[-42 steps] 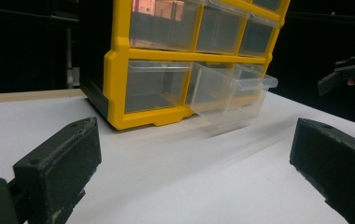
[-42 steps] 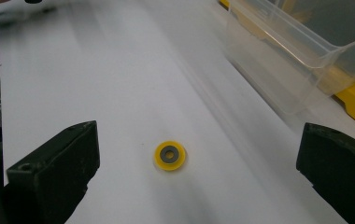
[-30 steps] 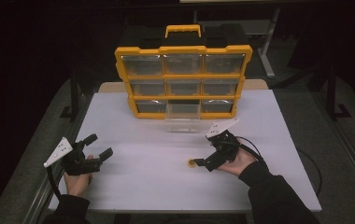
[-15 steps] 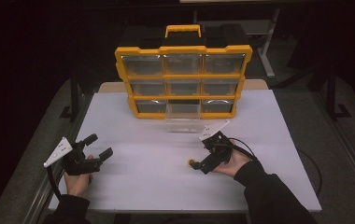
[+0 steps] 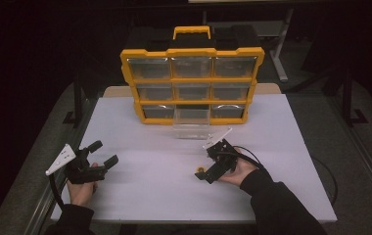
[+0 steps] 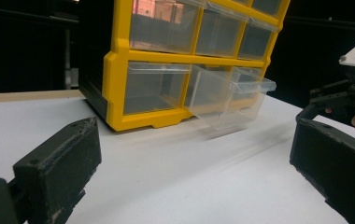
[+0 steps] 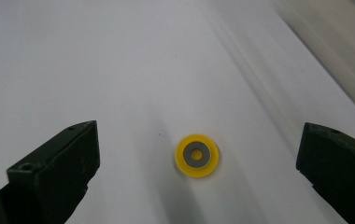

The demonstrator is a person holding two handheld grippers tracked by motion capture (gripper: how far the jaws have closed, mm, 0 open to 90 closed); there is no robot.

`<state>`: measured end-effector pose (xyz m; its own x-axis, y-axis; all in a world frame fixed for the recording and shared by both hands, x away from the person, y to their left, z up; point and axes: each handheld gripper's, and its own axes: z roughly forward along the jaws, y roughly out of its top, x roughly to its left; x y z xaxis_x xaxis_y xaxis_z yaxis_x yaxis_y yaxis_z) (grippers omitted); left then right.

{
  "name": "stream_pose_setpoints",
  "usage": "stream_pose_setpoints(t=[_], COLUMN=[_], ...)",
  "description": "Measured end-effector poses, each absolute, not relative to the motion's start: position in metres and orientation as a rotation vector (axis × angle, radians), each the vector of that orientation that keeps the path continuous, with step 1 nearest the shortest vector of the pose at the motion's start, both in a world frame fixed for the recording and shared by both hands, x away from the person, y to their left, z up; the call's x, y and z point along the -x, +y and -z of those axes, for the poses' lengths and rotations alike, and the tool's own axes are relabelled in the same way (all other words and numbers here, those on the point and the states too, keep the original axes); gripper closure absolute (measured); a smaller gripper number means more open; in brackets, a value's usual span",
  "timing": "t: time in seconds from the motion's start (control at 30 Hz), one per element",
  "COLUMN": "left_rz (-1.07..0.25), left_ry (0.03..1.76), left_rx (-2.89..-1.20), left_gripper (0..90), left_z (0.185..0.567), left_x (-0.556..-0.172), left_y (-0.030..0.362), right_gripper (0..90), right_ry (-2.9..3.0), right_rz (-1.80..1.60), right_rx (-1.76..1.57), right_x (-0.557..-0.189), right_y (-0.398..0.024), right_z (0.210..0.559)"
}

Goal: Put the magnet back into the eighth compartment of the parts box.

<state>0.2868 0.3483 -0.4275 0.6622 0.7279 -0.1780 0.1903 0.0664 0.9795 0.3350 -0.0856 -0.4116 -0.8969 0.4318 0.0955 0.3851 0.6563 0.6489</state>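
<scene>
A small yellow washer (image 7: 197,155) with a grey centre lies flat on the white table (image 5: 154,186). In the high view the washer (image 5: 200,170) sits right of centre. My right gripper (image 7: 199,133) is open, tilted down over it, one jaw on each side and neither touching. That right gripper (image 5: 202,174) points left toward the near edge. My left gripper (image 5: 103,153) rests open at the table's left with nothing between its fingers. In the left gripper view, the left gripper (image 6: 199,158) faces the yellow organizer.
The yellow organizer (image 5: 191,85) with clear drawers stands upright at the back centre. Its bottom-middle drawer (image 5: 191,125) is pulled out toward me, and it juts forward as the clear drawer (image 6: 231,100). A black cable (image 5: 321,171) trails right from the right gripper.
My right gripper has shifted slightly left and lower toward the washer. The washer and my left gripper have stayed put.
</scene>
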Motion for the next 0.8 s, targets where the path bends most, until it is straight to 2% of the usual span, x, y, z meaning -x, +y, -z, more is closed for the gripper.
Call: stream_pose_setpoints(t=[0.3, 0.8], left_rz=[-0.478, -0.465], left_ry=[0.807, 0.807], left_rx=[-1.481, -1.46], left_gripper=[1.8, 1.8], left_z=[0.428, 0.427], left_x=[-0.287, -0.287], left_y=[0.348, 0.35], right_gripper=[12.5, 28.0], right_ry=[2.837, 2.852], right_rz=[-1.044, -1.013], right_rx=[-0.713, -0.725], right_x=[-0.339, -0.342], right_y=[-0.082, -0.079], right_z=[0.418, 0.427])
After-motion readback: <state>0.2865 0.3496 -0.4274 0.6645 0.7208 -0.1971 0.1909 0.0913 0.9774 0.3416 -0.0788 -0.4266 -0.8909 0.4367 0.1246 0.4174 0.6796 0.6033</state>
